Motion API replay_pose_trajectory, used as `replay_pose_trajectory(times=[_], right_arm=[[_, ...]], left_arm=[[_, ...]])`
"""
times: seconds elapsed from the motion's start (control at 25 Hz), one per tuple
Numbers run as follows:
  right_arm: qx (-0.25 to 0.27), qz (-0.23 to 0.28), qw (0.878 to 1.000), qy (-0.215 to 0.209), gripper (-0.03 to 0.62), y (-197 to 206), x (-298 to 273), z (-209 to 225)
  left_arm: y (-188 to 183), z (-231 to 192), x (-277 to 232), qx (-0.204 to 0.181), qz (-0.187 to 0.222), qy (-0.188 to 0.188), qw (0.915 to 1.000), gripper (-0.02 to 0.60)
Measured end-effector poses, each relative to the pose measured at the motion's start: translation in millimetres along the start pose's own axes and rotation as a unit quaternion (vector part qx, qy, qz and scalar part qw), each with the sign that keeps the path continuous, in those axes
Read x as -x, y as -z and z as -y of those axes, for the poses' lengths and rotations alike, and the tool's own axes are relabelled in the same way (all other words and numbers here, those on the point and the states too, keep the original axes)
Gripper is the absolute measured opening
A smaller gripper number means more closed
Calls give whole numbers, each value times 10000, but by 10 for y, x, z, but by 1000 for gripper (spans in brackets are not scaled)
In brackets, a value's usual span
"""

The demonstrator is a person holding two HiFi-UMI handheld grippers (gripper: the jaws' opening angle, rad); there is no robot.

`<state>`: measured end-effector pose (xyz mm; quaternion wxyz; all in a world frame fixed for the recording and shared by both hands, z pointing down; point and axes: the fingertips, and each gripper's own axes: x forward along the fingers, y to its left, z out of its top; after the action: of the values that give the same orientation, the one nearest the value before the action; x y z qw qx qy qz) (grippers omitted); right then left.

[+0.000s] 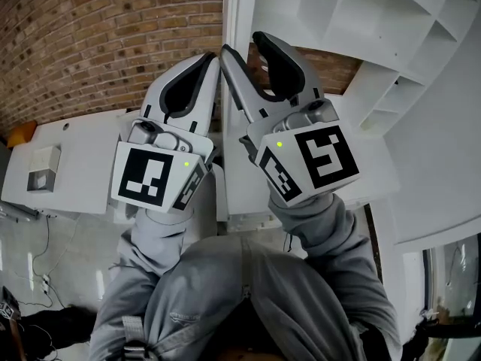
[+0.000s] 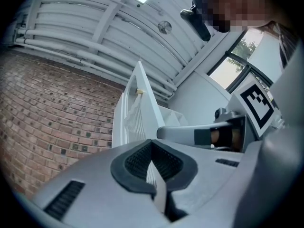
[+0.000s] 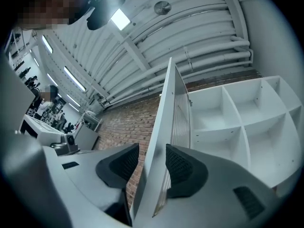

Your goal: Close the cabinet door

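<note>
The right gripper (image 3: 151, 164) is straddling the cabinet door (image 3: 168, 108), jaws wide apart, while the left gripper (image 2: 152, 163) is seemingly pressing its jaws together.

Around me I see a red brick wall (image 1: 90, 43), a white ribbed ceiling (image 2: 85, 13) carrying pipes (image 2: 71, 38) and 1 bright light panel (image 3: 119, 18), a window (image 2: 240, 51) with greenery outside, a white table (image 1: 75, 156) to my left and pale glossy floor (image 1: 68, 254).

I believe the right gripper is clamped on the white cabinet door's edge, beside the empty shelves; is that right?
Not quite: the right gripper straddles the cabinet door edge with its jaws open, not clamped, beside the empty shelves; the right gripper view shows it.
</note>
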<state>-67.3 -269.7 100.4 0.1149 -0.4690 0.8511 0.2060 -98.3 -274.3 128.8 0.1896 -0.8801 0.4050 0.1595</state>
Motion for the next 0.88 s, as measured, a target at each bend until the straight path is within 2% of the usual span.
replay_pose_trajectory(times=[0.52, 0.88], right_arm=[[50, -323, 9993, 171, 187, 174, -153, 49], [52, -368, 9993, 66, 179, 165, -164, 78]], left_arm=[[127, -98, -16, 137, -88, -75, 9998, 3], [164, -117, -100, 234, -77, -7, 9997, 3]])
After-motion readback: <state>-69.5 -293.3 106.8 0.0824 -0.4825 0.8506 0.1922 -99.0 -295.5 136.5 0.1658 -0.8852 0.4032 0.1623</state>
